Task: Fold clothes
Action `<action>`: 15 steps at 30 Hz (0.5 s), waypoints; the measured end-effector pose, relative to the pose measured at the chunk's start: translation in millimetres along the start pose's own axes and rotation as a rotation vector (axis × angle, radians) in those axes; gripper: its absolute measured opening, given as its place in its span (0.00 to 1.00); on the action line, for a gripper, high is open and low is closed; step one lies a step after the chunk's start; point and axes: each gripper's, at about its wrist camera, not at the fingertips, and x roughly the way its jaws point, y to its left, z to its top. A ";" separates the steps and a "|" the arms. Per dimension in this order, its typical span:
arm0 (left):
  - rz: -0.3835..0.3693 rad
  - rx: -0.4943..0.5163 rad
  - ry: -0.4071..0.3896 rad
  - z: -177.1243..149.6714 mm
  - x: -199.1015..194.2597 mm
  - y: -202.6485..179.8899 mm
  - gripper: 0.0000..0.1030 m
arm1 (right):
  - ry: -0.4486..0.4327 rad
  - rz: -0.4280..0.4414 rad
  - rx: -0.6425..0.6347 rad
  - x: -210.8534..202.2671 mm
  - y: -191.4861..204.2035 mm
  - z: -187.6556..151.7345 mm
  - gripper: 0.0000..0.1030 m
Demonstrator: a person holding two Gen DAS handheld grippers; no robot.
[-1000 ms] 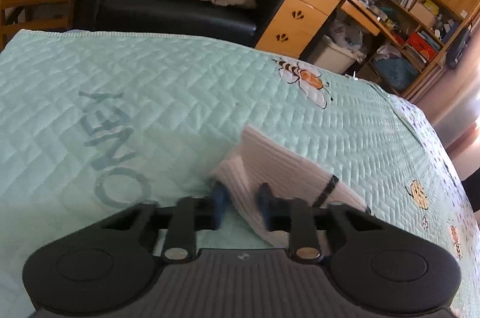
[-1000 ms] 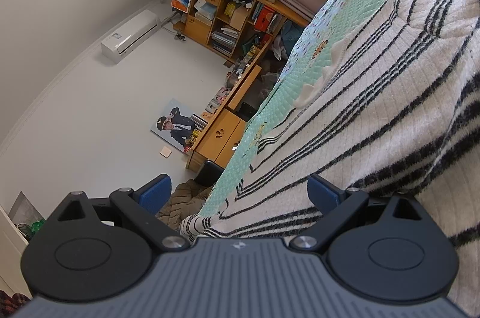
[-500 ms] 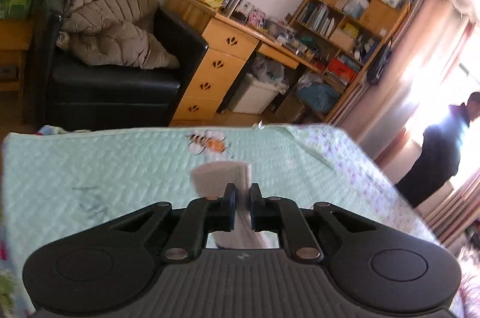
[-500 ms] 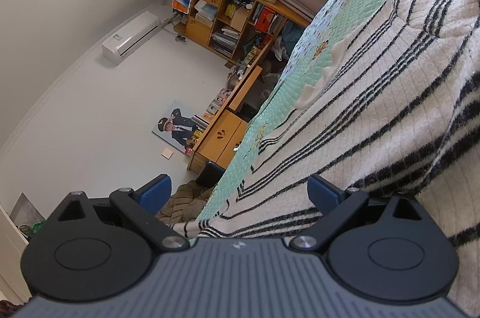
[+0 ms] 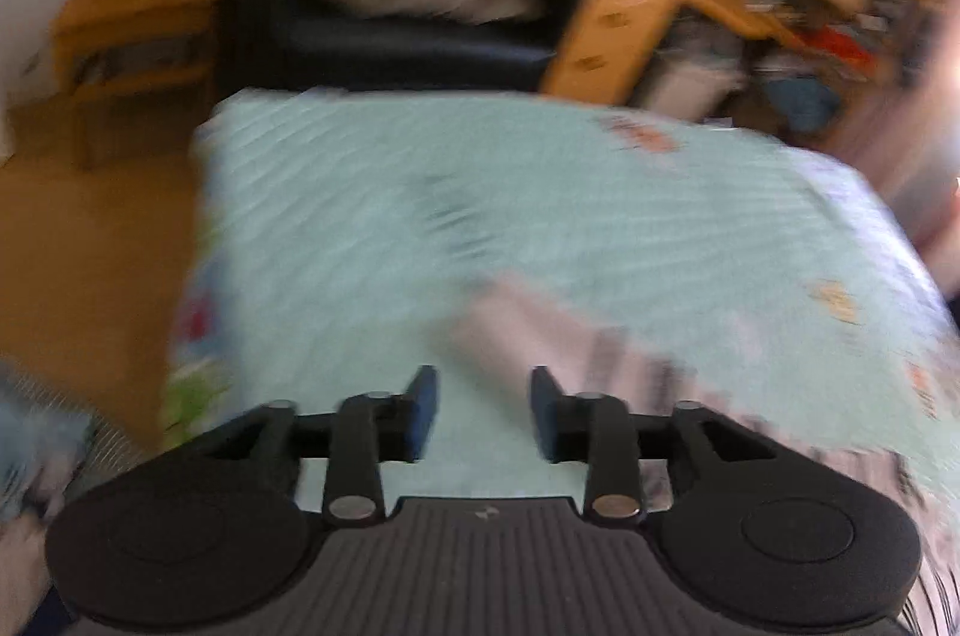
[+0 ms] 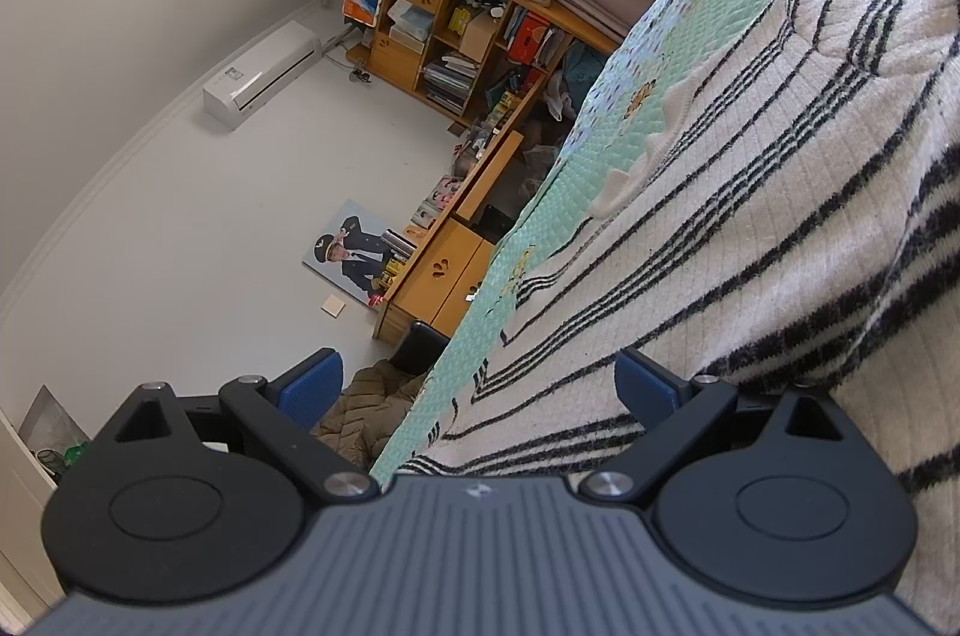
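left gripper (image 5: 483,411) just released sweater (image 5: 540,330).

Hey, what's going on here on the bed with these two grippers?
A person is folding a striped sweater on a mint quilt with a hand-held gripper in each hand. The left hand-held gripper has just been opening; nothing sits between its jaws, and the sweater lies just ahead of it in a badly blurred view. The right hand-held gripper is wide open and rolled sideways, low over the sweater, gripping nothing.
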 end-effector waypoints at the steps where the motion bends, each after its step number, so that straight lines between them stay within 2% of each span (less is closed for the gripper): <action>1: -0.055 0.054 -0.007 -2.8 0.5 -16.7 0.58 | 0.000 0.000 0.001 0.2 0.1 0.2 0.94; 2: -0.107 0.106 -0.003 -8.1 2.6 -34.4 0.70 | 0.000 0.000 0.001 0.4 0.1 0.2 0.94; 3: -0.158 0.157 0.003 -14.0 5.0 -52.2 0.75 | 0.001 0.000 0.001 0.7 -0.2 0.5 0.94; 4: -0.200 0.205 0.018 -20.8 9.1 -69.7 0.76 | 0.001 -0.001 0.001 0.9 0.0 0.6 0.94; 6: -0.251 0.285 0.080 -36.5 24.0 -100.6 0.83 | 0.002 -0.002 0.000 1.2 0.3 0.6 0.95; 8: -0.214 0.351 0.156 -56.7 48.6 -127.2 0.91 | 0.002 -0.002 0.000 1.3 0.5 0.7 0.95; 10: -0.075 0.375 0.256 -76.0 78.2 -133.6 0.91 | 0.003 -0.003 0.000 1.4 0.7 1.0 0.95; 11: -0.043 0.384 0.245 -84.0 82.7 -133.8 0.93 | 0.003 -0.003 0.000 1.3 1.0 1.3 0.95; 13: -0.055 0.428 0.193 -93.8 73.7 -139.9 0.94 | 0.002 -0.004 0.001 1.2 1.7 1.6 0.95; 15: -0.119 0.447 0.176 -98.0 63.6 -149.2 0.86 | 0.002 -0.003 0.002 1.5 2.3 1.4 0.95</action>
